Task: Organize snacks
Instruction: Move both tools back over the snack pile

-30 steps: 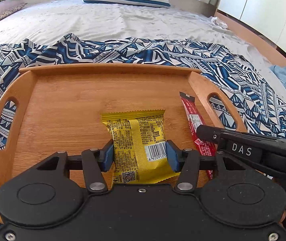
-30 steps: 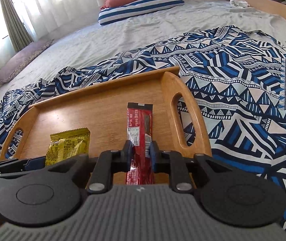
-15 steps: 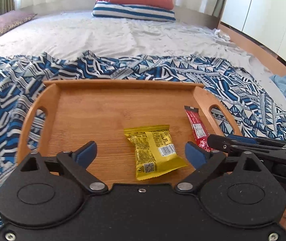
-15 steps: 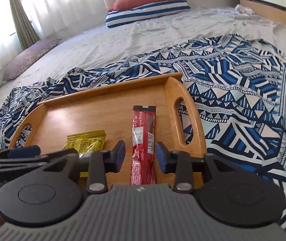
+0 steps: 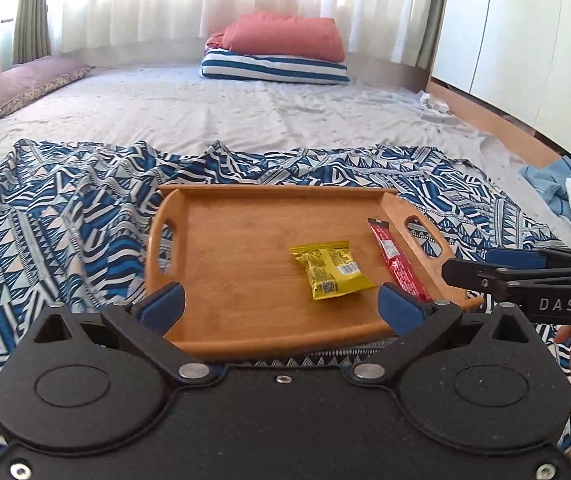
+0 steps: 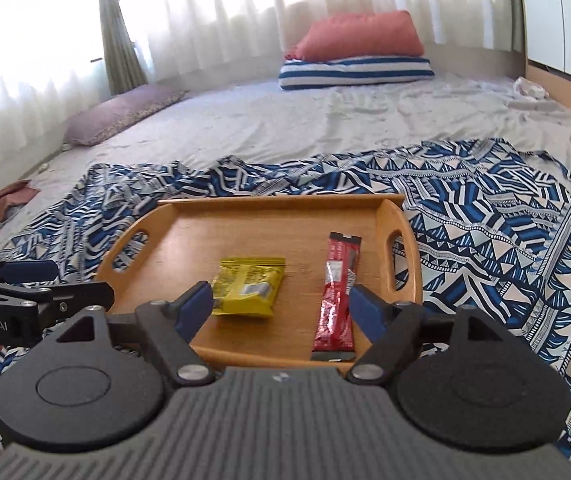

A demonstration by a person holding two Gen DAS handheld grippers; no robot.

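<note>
A wooden tray point(image 5: 229, 256) with two handle slots lies on a blue patterned cloth on the bed; it also shows in the right wrist view point(image 6: 189, 240). A yellow snack packet point(image 5: 331, 274) point(image 6: 247, 290) lies flat in the tray. A red snack stick point(image 5: 395, 262) point(image 6: 337, 300) lies to its right, near the right handle. My left gripper point(image 5: 281, 306) is open and empty, held back above the tray's near edge. My right gripper point(image 6: 281, 310) is open and empty, also behind the near edge. Each gripper shows at the side of the other's view.
The blue patterned cloth point(image 5: 65, 216) spreads over a grey bed sheet point(image 5: 205, 112). Red and striped pillows point(image 5: 281, 52) lie at the far end, a purple pillow point(image 5: 17, 88) at the far left. White cabinets and a wooden ledge point(image 5: 497, 120) run along the right, with clothes point(image 5: 565, 192) beside them.
Both grippers opened, let go of the yellow packet and the red stick in the tray, and drew back and up from the tray.
</note>
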